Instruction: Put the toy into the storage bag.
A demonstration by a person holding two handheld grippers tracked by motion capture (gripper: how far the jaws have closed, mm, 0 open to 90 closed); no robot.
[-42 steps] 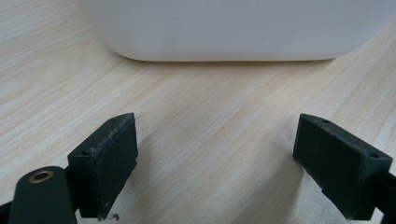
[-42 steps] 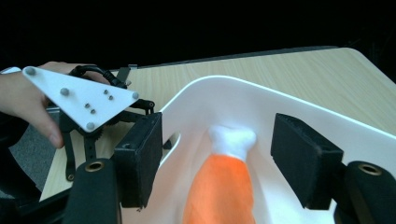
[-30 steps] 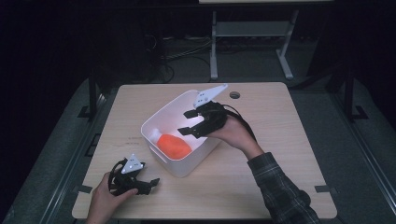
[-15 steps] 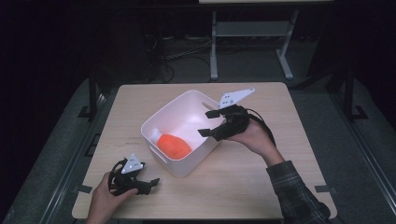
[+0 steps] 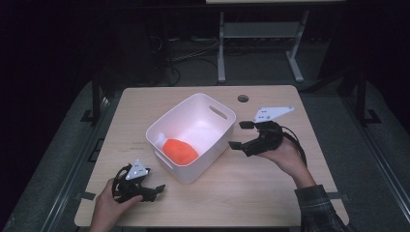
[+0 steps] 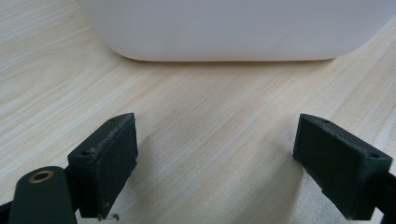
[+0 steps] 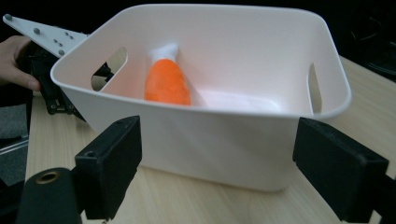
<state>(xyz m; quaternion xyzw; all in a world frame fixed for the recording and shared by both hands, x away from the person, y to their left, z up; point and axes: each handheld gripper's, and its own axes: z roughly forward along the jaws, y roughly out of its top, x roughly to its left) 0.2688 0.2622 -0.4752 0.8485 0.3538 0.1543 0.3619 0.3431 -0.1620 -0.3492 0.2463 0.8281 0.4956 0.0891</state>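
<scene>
From the high view we see a white bin (image 5: pixel 193 136) standing near the middle of the wooden table (image 5: pixel 270 193), and inside it, toward the end nearest us, an orange bottle (image 5: pixel 179 150) with a white cap lying on its side. Our right gripper (image 5: pixel 241 135) hangs just outside the bin's right wall, its jaws spread apart and holding nothing; our left gripper (image 5: pixel 153 189) rests low on the table near the front left corner of the bin, also spread and empty. In the left gripper view, the two black pads (image 6: pixel 105 163) stand wide apart over bare wood, and the rounded lower wall of the bin (image 6: pixel 233 28) sits a little ahead of them, not touched. In the right gripper view, the pads (image 7: pixel 112 163) are again wide apart with nothing between them, and we look over the bin's rim (image 7: pixel 205 116) at the bottle (image 7: pixel 166 84) lying along the floor of the bin, its cap toward the far corner; the other gripper (image 7: pixel 49 79) and a hand show beyond the far wall. We judge the placing done: the bottle is in the bin and both grippers are free of it. What seems left is only to draw the hands clear, unless more things are to follow.
</scene>
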